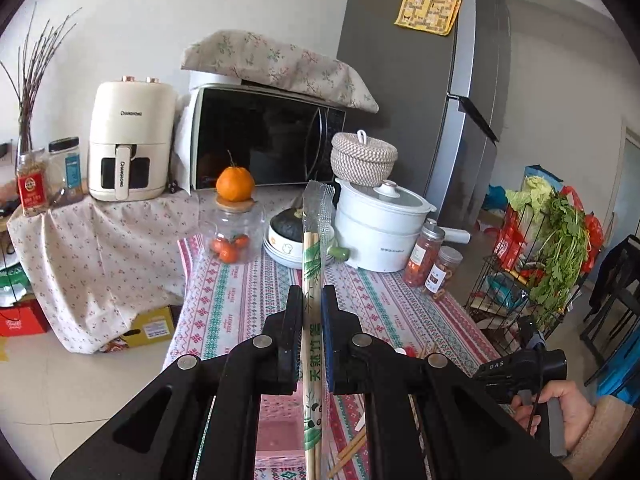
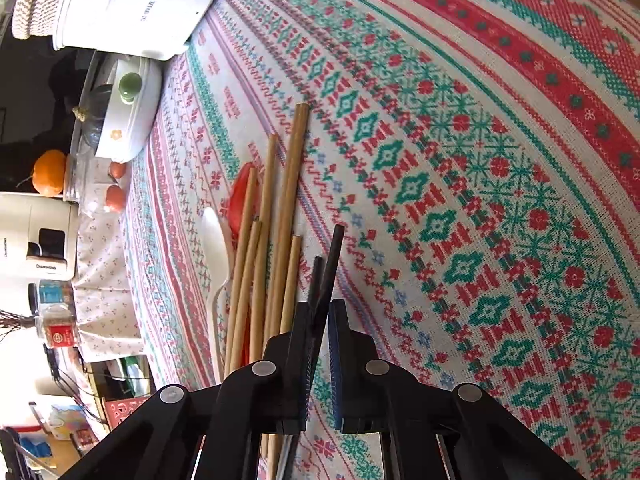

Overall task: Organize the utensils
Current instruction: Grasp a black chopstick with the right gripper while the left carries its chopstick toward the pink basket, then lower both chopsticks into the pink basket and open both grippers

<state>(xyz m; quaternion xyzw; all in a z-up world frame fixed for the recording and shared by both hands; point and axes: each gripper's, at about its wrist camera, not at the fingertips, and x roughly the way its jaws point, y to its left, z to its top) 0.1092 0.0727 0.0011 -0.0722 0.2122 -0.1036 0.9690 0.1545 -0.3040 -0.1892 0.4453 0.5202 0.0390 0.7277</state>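
My left gripper (image 1: pixel 311 300) is shut on a pair of wrapped bamboo chopsticks (image 1: pixel 314 264) in a clear and green sleeve, held upright above the patterned tablecloth (image 1: pixel 240 300). My right gripper (image 2: pixel 320 306) is shut on a pair of black chopsticks (image 2: pixel 330 264), held low over the tablecloth (image 2: pixel 480 160). Just left of them lie several loose bamboo chopsticks (image 2: pixel 280 200), a white plastic spoon (image 2: pixel 216 240) and a red spoon (image 2: pixel 240 196). In the left wrist view the right gripper's handle (image 1: pixel 528 364) shows at the right, held by a hand.
At the table's far end stand a white pot (image 1: pixel 380 228), a woven basket (image 1: pixel 362 158), a glass jar (image 1: pixel 234 232) with an orange on its lid, a bowl with a squash (image 1: pixel 286 240) and two spice jars (image 1: pixel 434 260). A microwave (image 1: pixel 264 136), air fryer (image 1: pixel 130 140), fridge (image 1: pixel 420 80) and vegetable rack (image 1: pixel 536 256) surround it.
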